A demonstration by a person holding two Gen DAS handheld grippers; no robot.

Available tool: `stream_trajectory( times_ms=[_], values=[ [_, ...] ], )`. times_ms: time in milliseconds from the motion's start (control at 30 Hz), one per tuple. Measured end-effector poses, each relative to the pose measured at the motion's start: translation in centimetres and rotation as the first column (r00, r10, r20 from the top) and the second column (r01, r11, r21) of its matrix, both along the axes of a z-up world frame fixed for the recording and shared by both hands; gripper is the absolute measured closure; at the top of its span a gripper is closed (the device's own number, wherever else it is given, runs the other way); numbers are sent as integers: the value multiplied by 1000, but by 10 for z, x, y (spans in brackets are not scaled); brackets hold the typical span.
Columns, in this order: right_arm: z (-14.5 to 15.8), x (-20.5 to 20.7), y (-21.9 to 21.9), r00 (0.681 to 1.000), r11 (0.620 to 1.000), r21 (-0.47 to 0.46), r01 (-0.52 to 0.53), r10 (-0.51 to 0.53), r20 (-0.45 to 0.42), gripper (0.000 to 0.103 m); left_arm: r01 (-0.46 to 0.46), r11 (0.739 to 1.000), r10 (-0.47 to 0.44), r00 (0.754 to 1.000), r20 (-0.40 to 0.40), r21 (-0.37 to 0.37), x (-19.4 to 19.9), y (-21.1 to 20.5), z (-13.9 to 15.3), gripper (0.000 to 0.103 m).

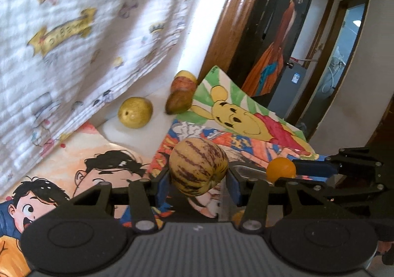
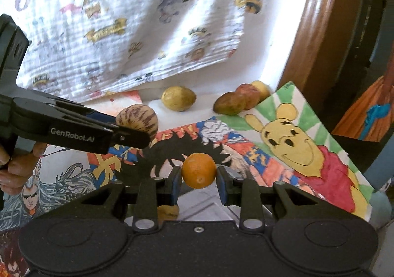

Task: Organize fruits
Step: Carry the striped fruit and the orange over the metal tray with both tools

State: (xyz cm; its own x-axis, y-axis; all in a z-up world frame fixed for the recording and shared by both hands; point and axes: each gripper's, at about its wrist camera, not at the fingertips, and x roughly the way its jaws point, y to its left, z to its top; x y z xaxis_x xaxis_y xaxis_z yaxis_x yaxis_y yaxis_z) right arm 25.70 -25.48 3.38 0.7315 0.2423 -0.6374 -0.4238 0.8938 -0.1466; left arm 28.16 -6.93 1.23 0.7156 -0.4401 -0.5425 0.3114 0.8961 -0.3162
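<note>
My left gripper (image 1: 198, 178) is shut on a pale yellow melon with purple stripes (image 1: 198, 166), held above the cartoon drawings. From the right wrist view the same melon (image 2: 138, 122) sits in the left gripper (image 2: 134, 133) at the left. My right gripper (image 2: 199, 179) is shut on a small orange (image 2: 199, 170); in the left wrist view that orange (image 1: 281, 168) shows at the right. At the back on the white surface lie a yellow-green round fruit (image 1: 135, 112) (image 2: 178, 101) and a cluster of brown-red fruits (image 1: 181, 96) (image 2: 240, 100).
A patterned white cloth (image 2: 128, 26) hangs behind the fruits. Coloured cartoon drawings (image 2: 295, 139) cover the table. A clear container (image 2: 209, 205) lies under the right gripper, with a yellowish fruit (image 2: 168, 211) at its left edge. A brown wooden frame (image 2: 320, 31) stands at the right. A hand (image 2: 17, 166) grips the left tool.
</note>
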Motion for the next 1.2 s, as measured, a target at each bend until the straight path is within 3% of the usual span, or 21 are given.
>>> stream_trajectory(
  times_ms=[600,1200],
  values=[
    [16,-84,-42,995,994,83,74,-79,68,71,83,997,-83,994,64,8,-64,-33,23,50],
    [10,-177,-40,994,982,163,91,-100,50,71,94,996,-94,995,44,-2,-158,-12,16,50]
  ],
)
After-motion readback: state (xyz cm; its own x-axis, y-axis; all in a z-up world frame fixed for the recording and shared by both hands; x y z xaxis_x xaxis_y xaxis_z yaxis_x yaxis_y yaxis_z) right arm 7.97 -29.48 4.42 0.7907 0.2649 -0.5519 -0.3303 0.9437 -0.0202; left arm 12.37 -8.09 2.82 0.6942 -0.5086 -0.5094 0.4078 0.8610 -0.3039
